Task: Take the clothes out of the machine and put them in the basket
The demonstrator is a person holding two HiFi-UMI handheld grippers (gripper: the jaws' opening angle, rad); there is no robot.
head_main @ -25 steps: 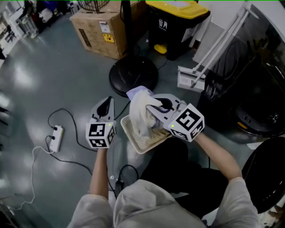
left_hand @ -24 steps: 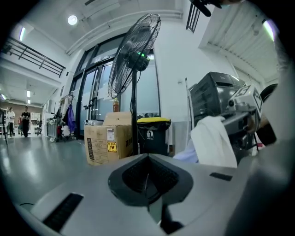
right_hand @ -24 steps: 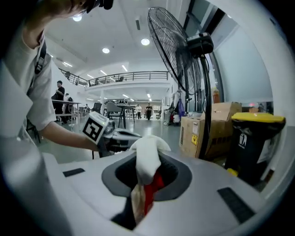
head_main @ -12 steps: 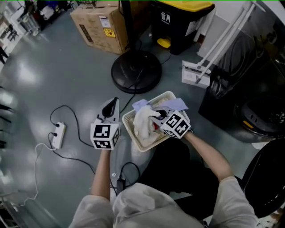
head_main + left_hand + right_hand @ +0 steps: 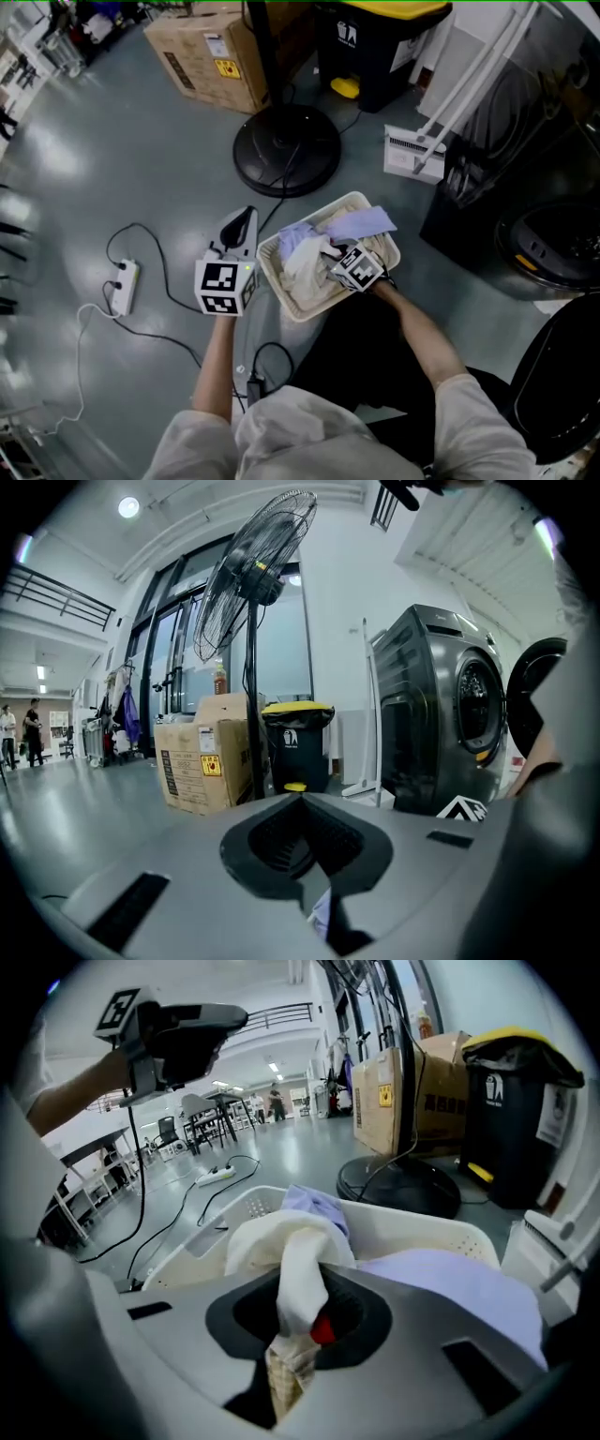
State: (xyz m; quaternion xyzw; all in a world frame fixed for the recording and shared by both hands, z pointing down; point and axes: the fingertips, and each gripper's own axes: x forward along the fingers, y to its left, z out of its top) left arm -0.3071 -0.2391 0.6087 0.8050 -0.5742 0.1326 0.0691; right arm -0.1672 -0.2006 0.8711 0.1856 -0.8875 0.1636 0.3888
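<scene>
cream cloth (image 5: 292,1246) | pinched between right gripper (image 5: 330,265) jaws, inside basket (image 5: 270,248) | left gripper (image 5: 245,218) closed, empty, beside basket

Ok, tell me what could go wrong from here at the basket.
The cream cloth is pinched in the right gripper; lifting away before it opens could drag it back out. The lavender garment lies across the basket rim and might slide onto the floor.

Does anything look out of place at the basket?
A lavender garment hangs over the basket rim at its far corner, partly outside. The cream cloth clamped in the right gripper lies inside. Nothing else stands out.
</scene>
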